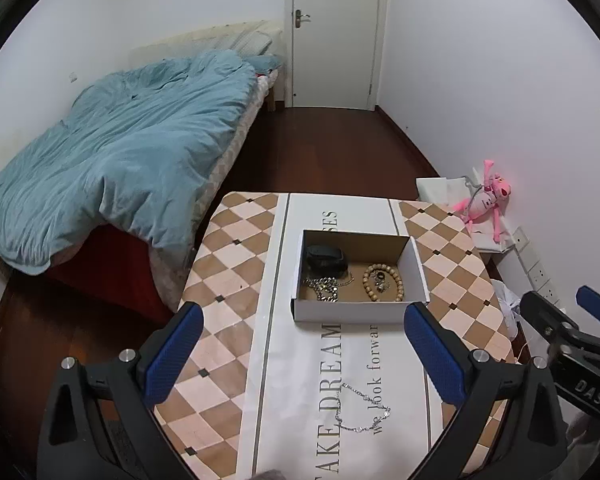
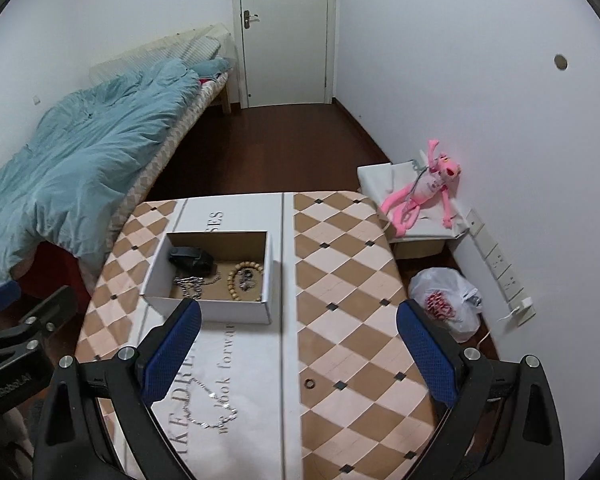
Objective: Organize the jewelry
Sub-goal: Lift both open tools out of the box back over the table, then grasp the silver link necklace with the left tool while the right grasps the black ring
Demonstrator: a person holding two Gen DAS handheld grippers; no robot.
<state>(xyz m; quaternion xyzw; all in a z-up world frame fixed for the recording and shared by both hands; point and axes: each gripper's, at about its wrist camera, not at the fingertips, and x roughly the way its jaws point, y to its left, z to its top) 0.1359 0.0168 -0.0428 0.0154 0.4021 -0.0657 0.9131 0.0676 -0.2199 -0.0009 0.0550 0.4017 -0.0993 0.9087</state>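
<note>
Blue-padded fingers (image 1: 176, 354) of the left gripper (image 1: 304, 356) are standing wide apart, holding nothing, above the near part of the desk (image 1: 236, 240). The right gripper (image 2: 298, 354) is likewise spread open and empty.

Surface and room: the desk is wearing a cover of tan and cream diamonds with a white printed band running down its middle. It is standing in a bedroom with dark wood flooring, a bed (image 1: 112, 152) under a rumpled blue duvet on the left, a white door (image 1: 334, 32) at the far end, and a white wall on the right. A pink plush toy (image 2: 424, 192) is lying on a white box by that wall, and a white plastic bag (image 2: 446, 300) is sitting on the floor below it.

Task items: a thin silver chain (image 1: 358, 408) is lying loosely looped on the white band, between the left fingers and near the front edge. A small ring (image 2: 310, 383) is lying alone on the diamond pattern, to the right of the chain. An open white cardboard box (image 1: 356, 314) is sitting further back on the band, containing a dark watch (image 1: 326, 258), a heavy silver chain (image 1: 326, 286) and a wooden bead bracelet (image 1: 384, 282) encircling smaller pieces.

Clearance: bare cover is lying between chain and box. The bed corner is sitting just beside the left edge of the desk.
</note>
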